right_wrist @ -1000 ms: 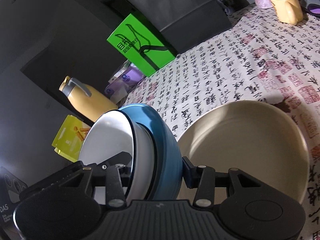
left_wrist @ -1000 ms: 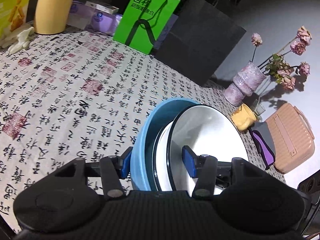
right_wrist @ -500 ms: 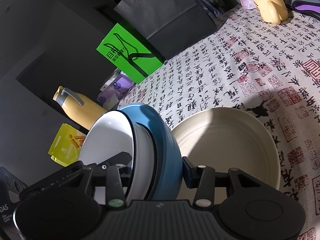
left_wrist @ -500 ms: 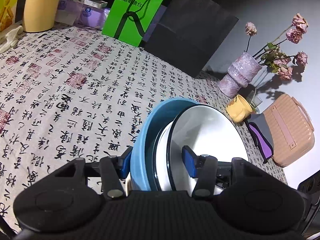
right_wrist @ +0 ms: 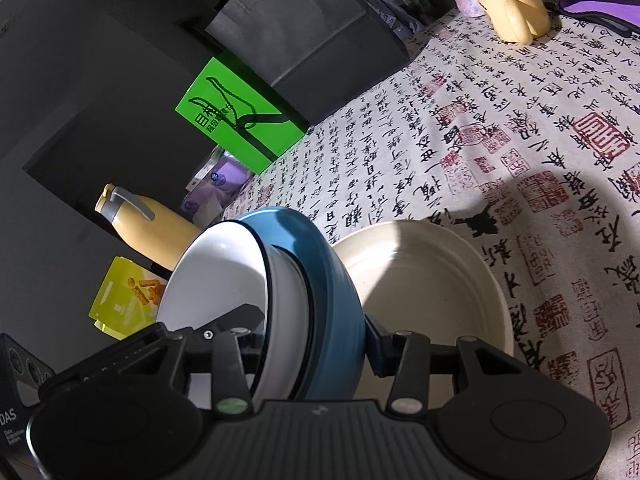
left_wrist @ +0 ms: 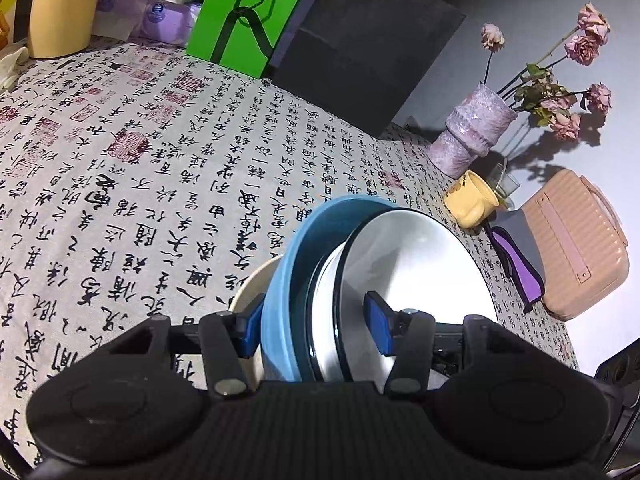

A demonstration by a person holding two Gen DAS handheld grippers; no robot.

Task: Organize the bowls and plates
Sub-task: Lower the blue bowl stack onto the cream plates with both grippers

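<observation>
A blue bowl (left_wrist: 288, 264) with a white black-rimmed bowl (left_wrist: 420, 264) nested inside it is held on edge above the calligraphy tablecloth (left_wrist: 140, 168). My left gripper (left_wrist: 315, 326) is shut on the stack, one blue pad outside the blue bowl and one inside the white bowl. From the opposite side, my right gripper (right_wrist: 308, 340) is shut on the same blue bowl (right_wrist: 328, 272) and white bowl (right_wrist: 216, 276); its left finger is hidden behind the white bowl. A cream dish (right_wrist: 432, 280) lies on the cloth right beside and below the stack, and its rim (left_wrist: 250, 292) peeks out in the left wrist view.
Along the back stand a green paper bag (left_wrist: 248, 12), a black paper bag (left_wrist: 360, 48) and a yellow flask (left_wrist: 60, 4). A purple vase with dried roses (left_wrist: 472, 132), a yellow mug (left_wrist: 472, 200), a purple pouch (left_wrist: 516, 264) and a pink case (left_wrist: 576, 240) crowd the far right corner.
Both grippers carried the bowl stack across the table, still shut on it. In the left wrist view the cream dish's rim has come into sight under the blue bowl.
</observation>
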